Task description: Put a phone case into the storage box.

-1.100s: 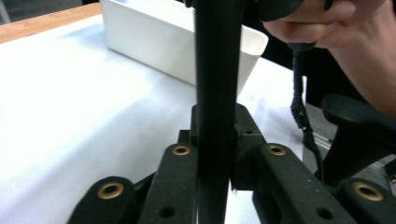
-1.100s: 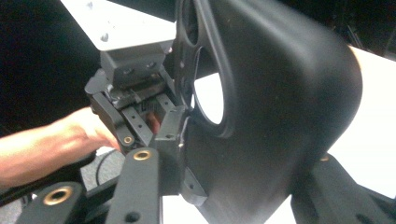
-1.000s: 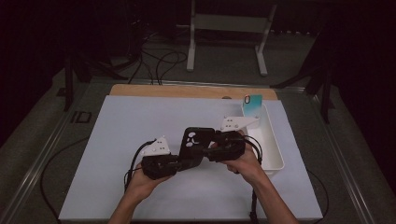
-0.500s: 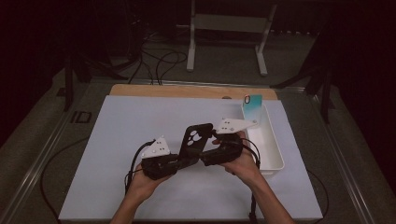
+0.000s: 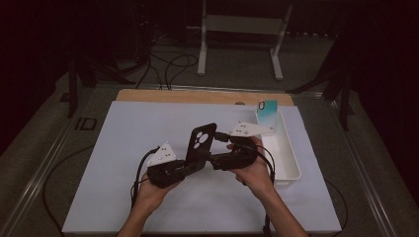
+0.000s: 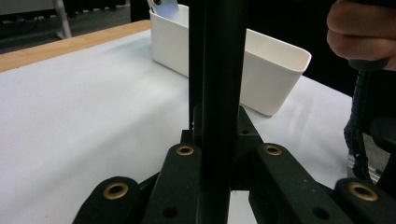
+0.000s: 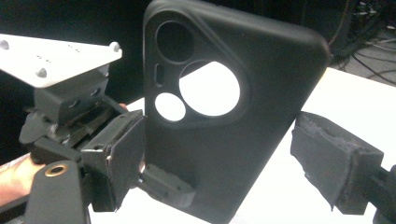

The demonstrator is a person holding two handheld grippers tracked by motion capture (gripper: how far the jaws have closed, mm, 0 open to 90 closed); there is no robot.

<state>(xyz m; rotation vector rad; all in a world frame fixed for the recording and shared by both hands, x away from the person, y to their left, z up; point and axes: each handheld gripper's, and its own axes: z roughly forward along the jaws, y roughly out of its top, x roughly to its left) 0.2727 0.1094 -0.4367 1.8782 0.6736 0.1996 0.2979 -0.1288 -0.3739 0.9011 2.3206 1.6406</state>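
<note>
Tongs of the left hand (image 5: 190, 165) were clenched on the lower end of a black phone case (image 5: 200, 145), held above the white counter (image 5: 123, 133). The case stood nearly upright, long axis vertical, camera cut-outs at the top and facing the right tongs (image 5: 217, 160). Those were spread, pads either side of the case without touching. A white bin (image 5: 289, 158) was seen just beside the right hand (image 5: 254, 170).

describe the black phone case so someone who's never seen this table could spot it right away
On the white mat, look between the person's two hands, left of the white bin. The black phone case stands on edge there, clamped in the left tool. Its round camera cut-outs set it apart from the black tools either side.
</note>
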